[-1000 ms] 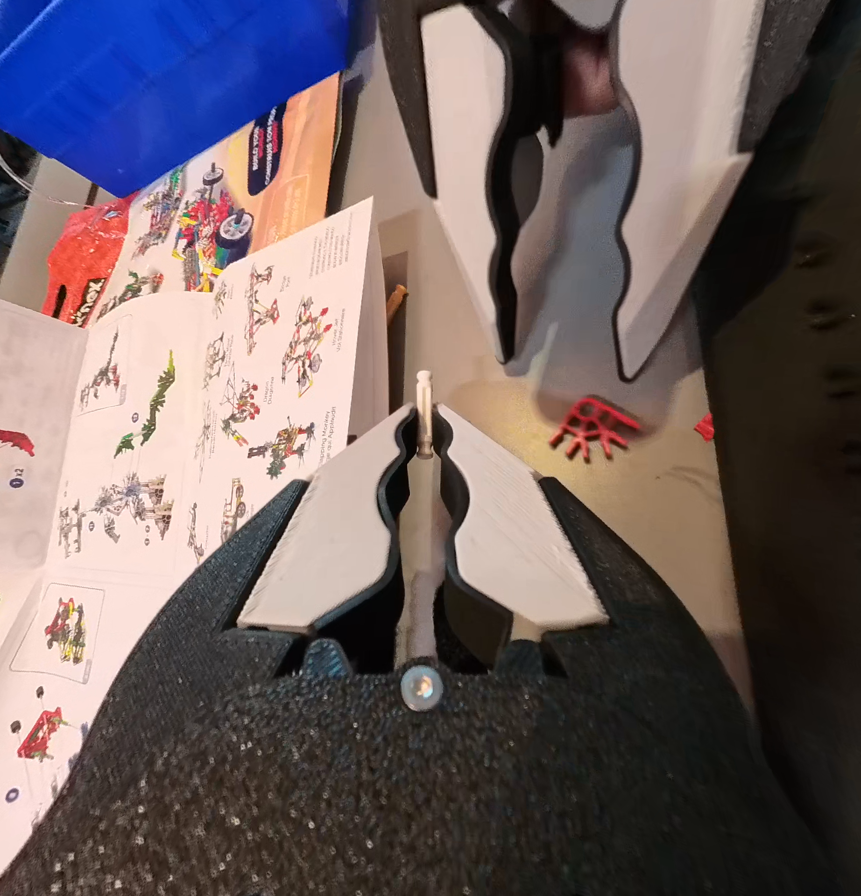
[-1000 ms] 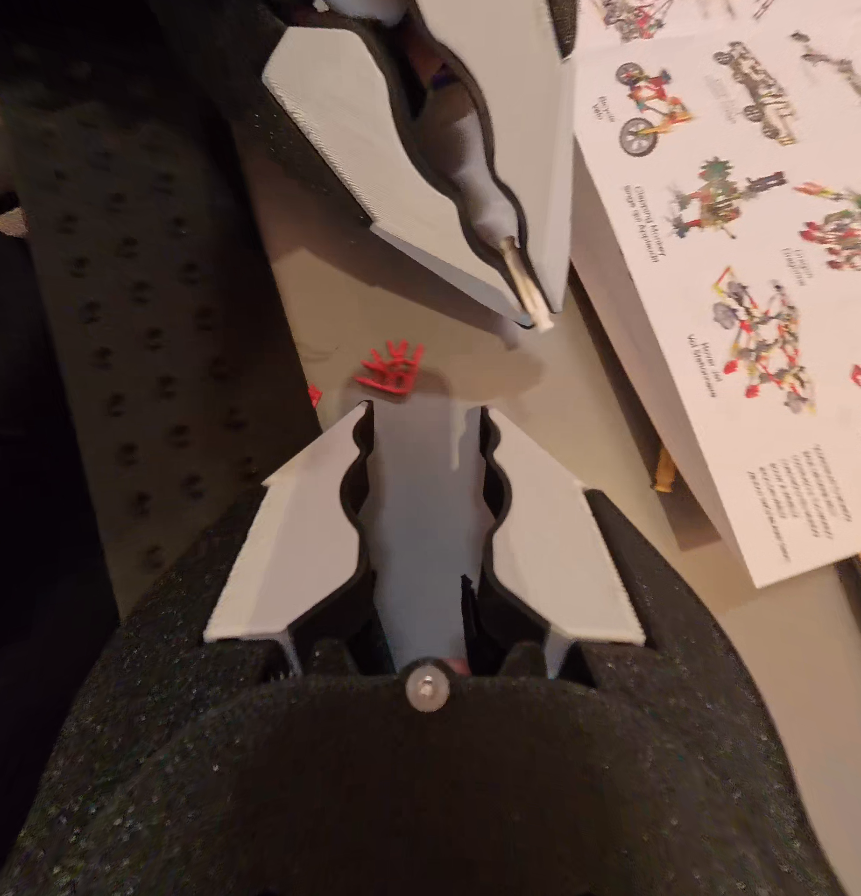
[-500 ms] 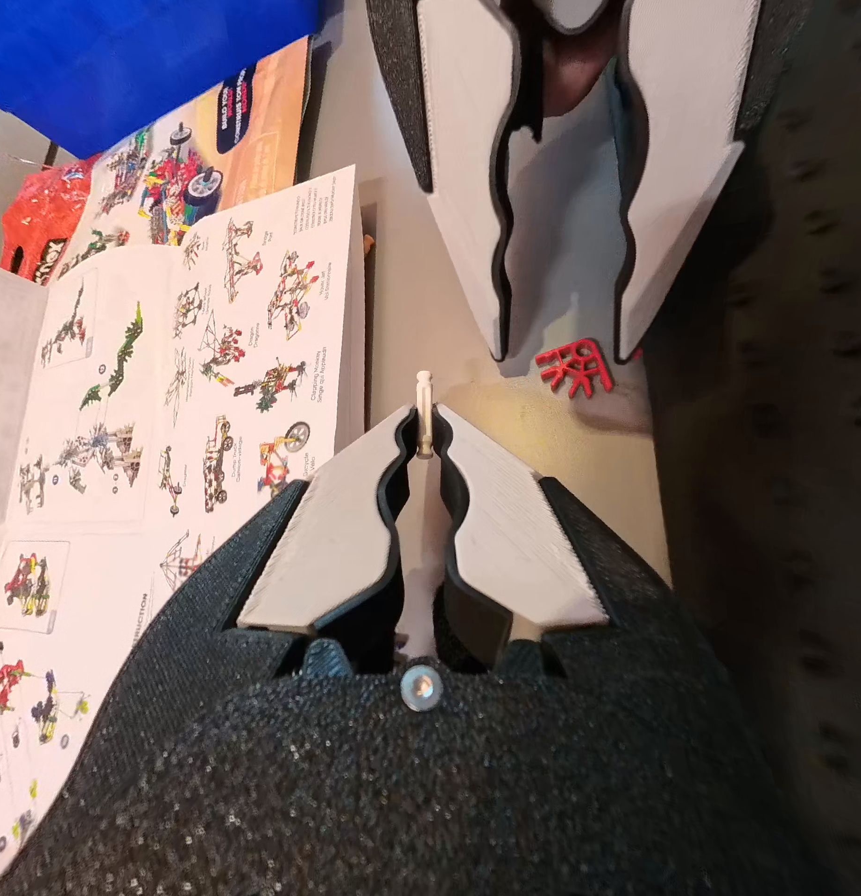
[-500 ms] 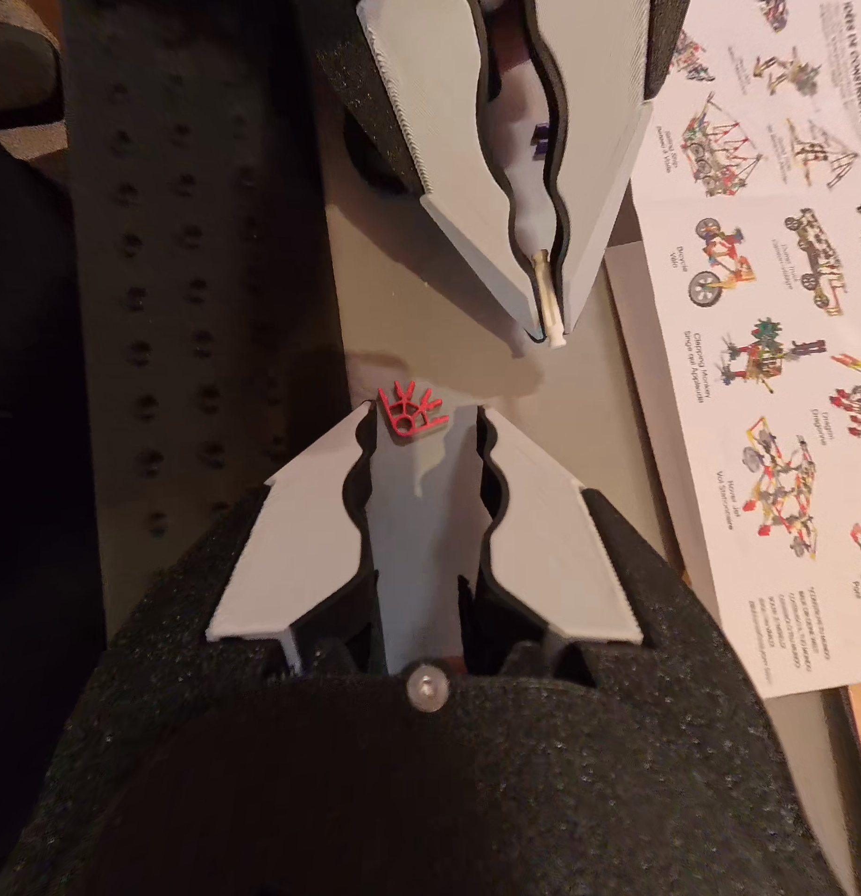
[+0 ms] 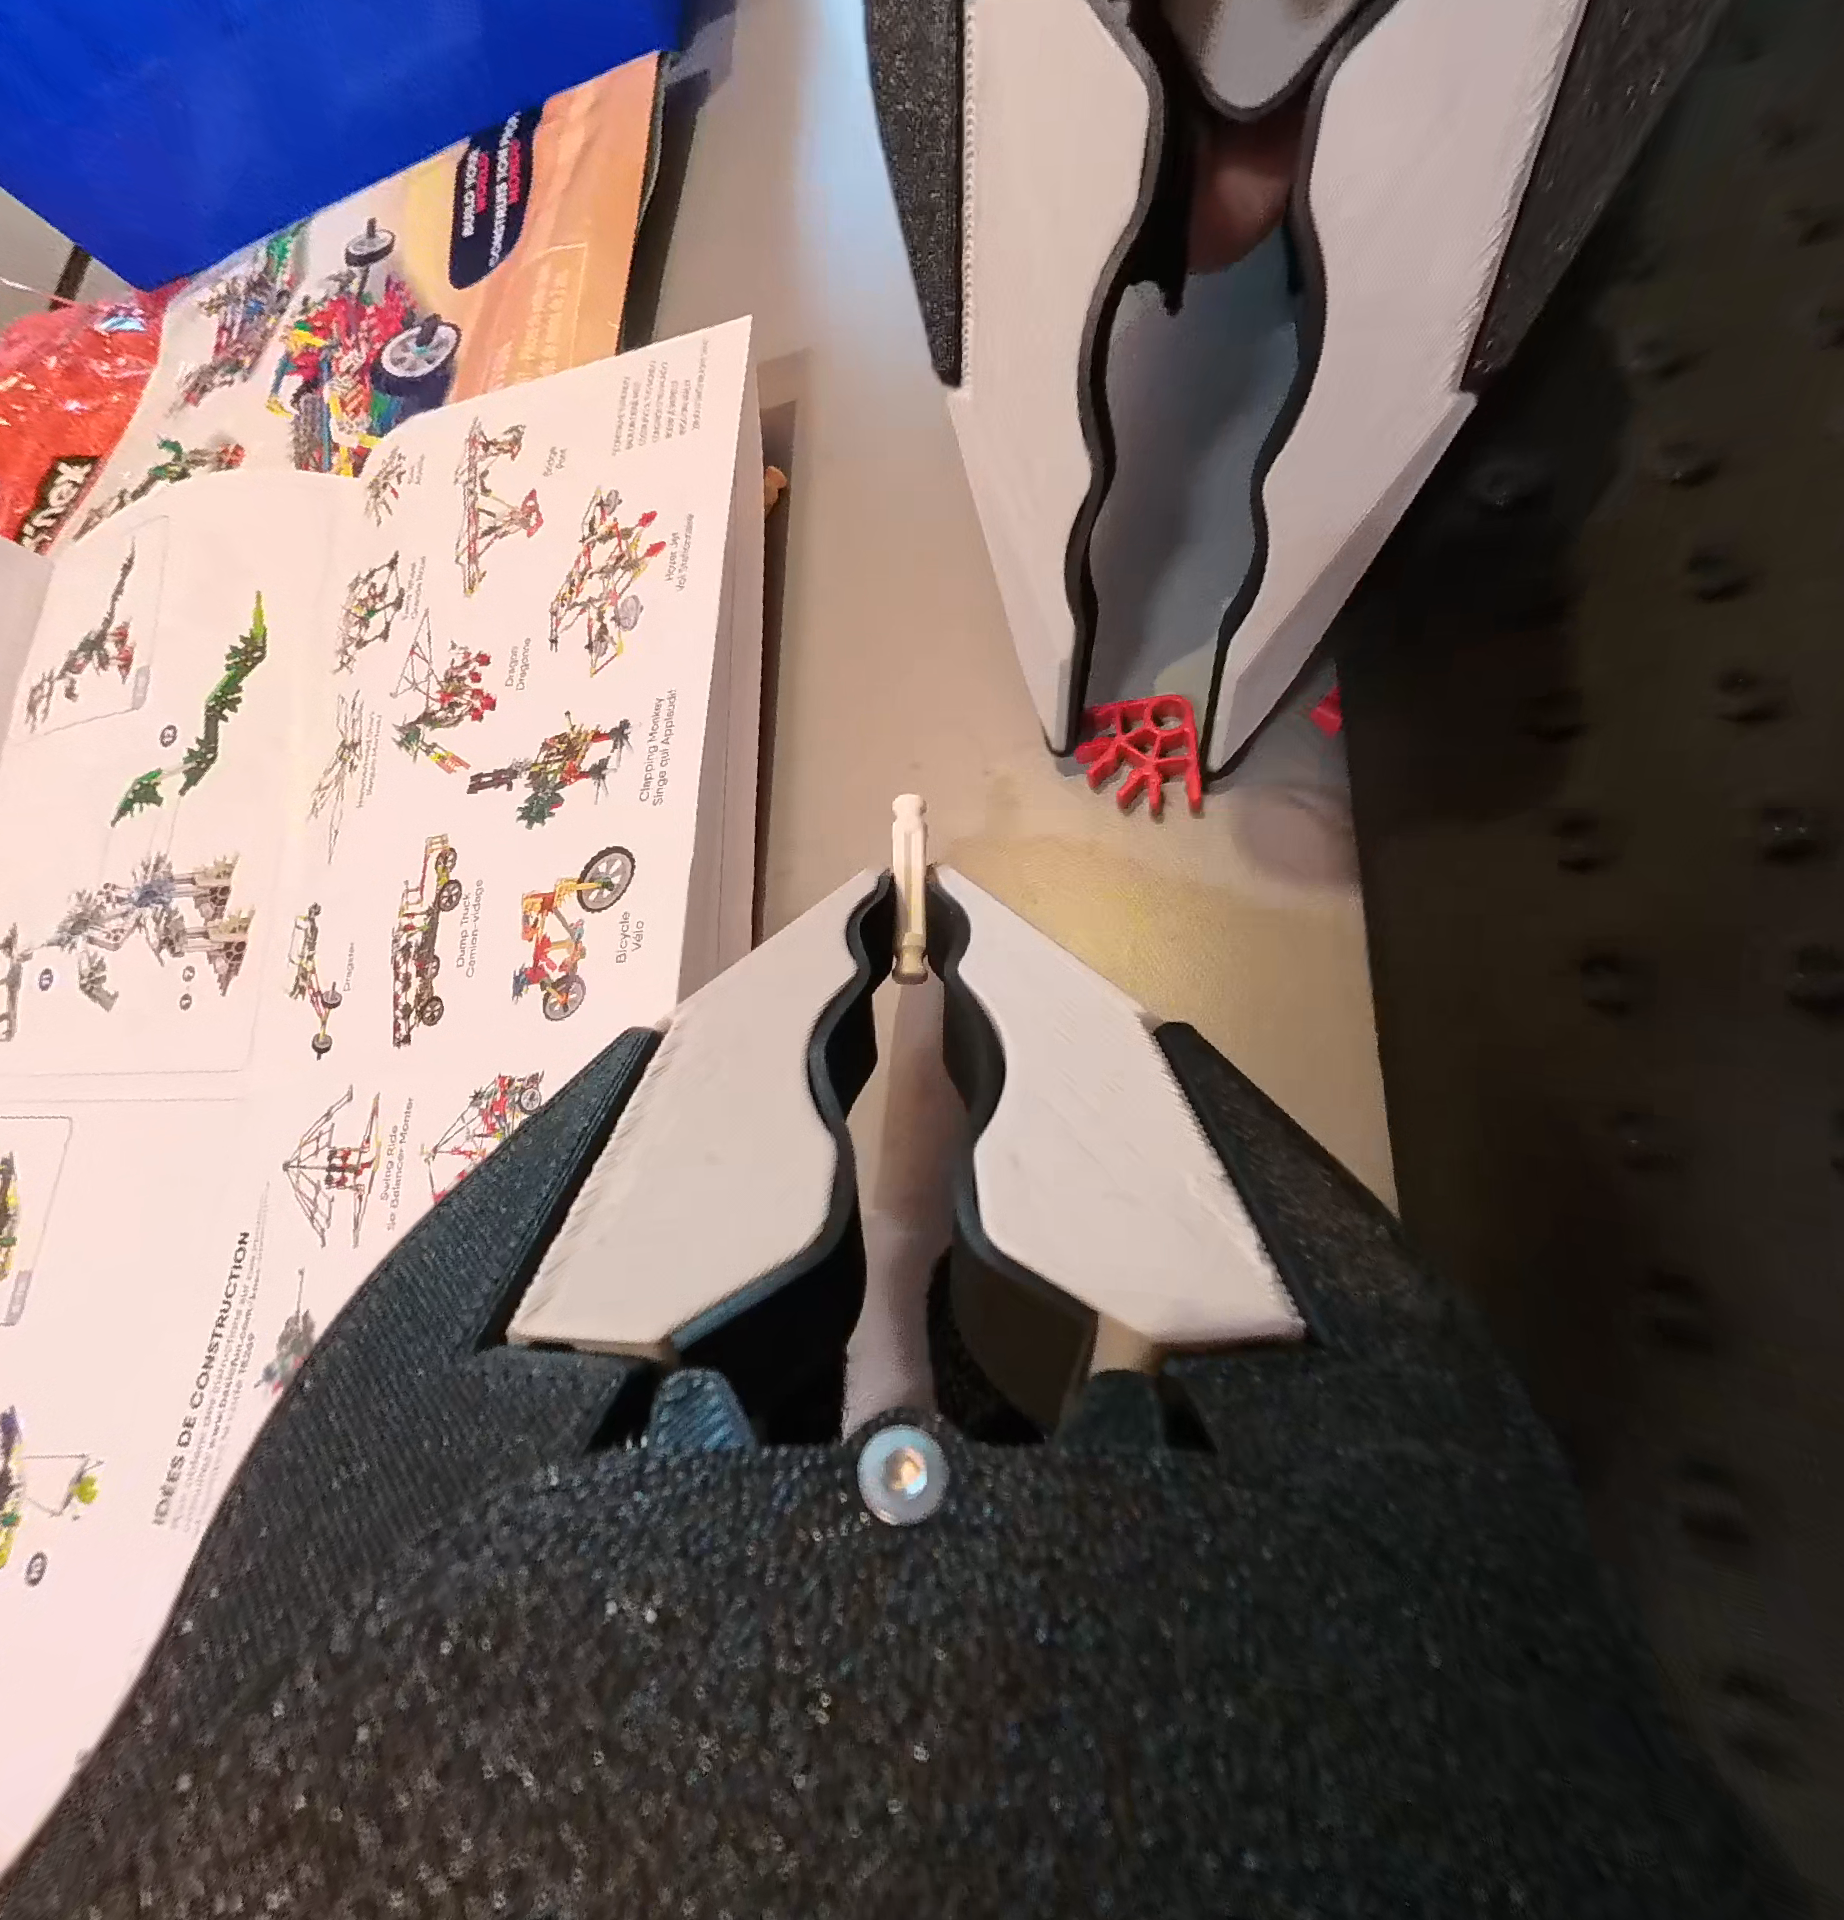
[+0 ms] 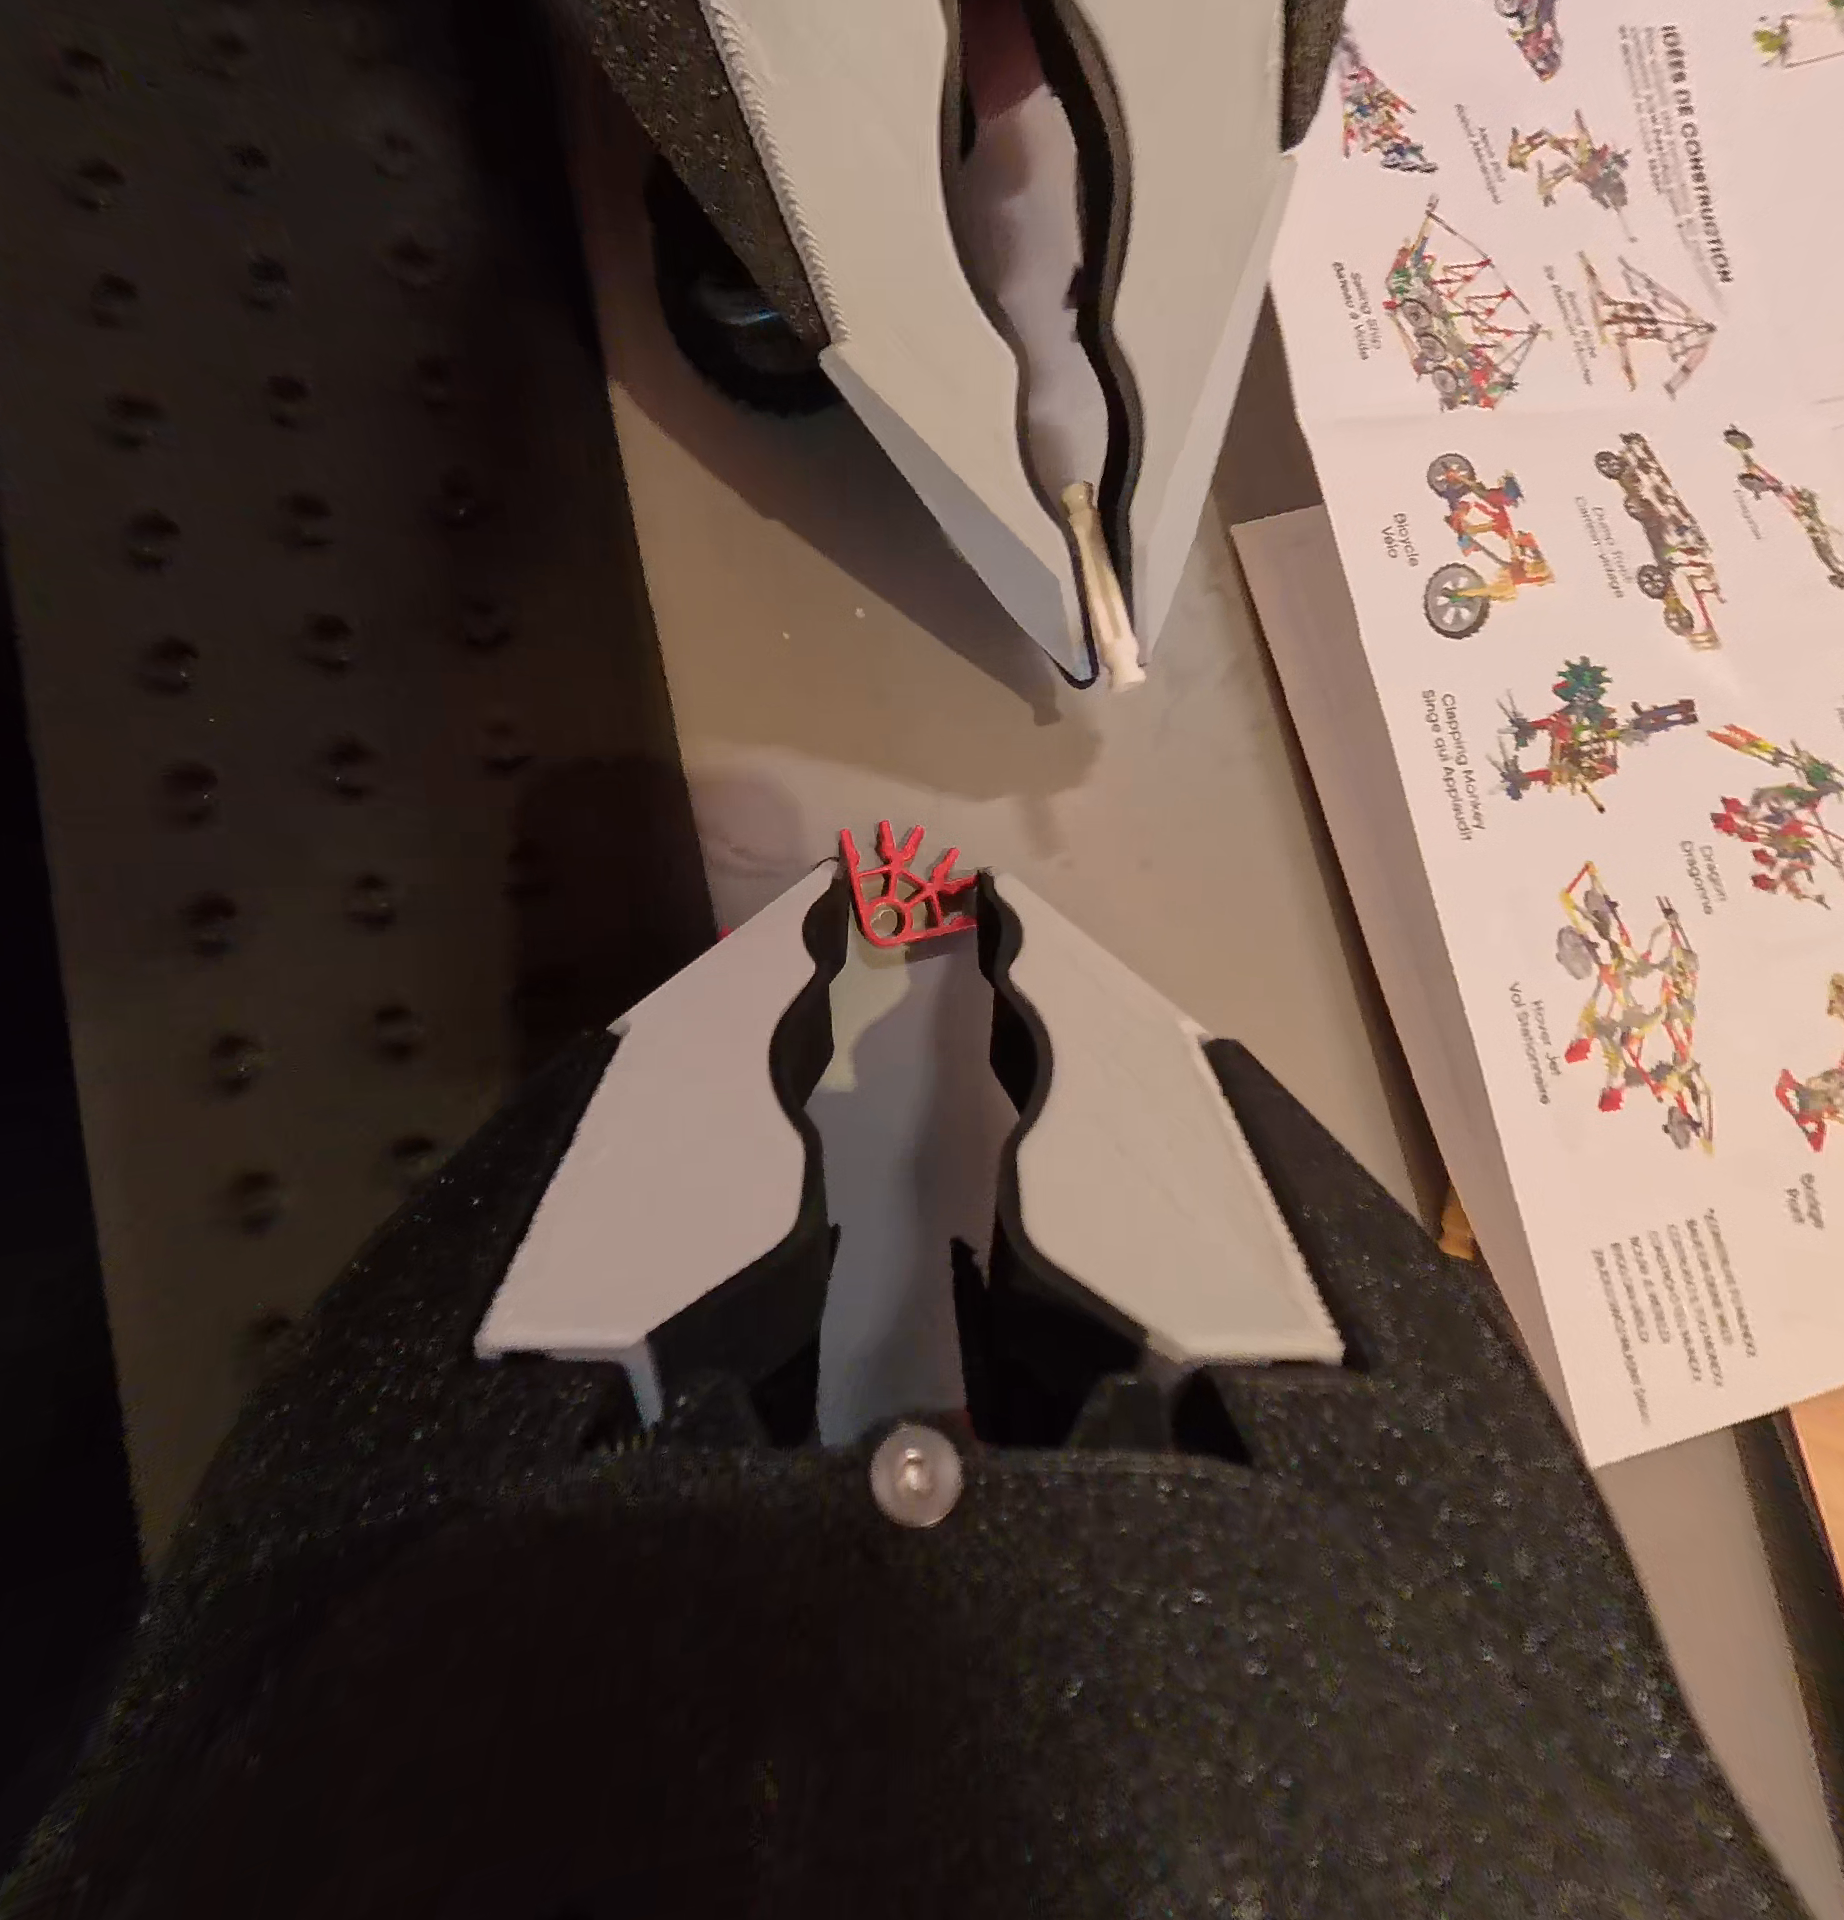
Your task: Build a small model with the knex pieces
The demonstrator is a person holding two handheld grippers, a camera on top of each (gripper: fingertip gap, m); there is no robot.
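Nearby, left gripper (image 5: 910, 883) clamped on white rod (image 5: 909, 883). Right gripper (image 6: 905, 883) spread around red connector (image 6: 905, 902) on table (image 6: 1188, 821), beside instruction sheet (image 6: 1624, 727).

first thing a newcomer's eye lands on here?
Probably the small red connector piece lying on the pale table, bracketed by the tips of the open right gripper. Next, the left gripper, shut on a short white rod whose end pokes out past its tips. To its left lies a big unfolded instruction sheet of colourful toy models.
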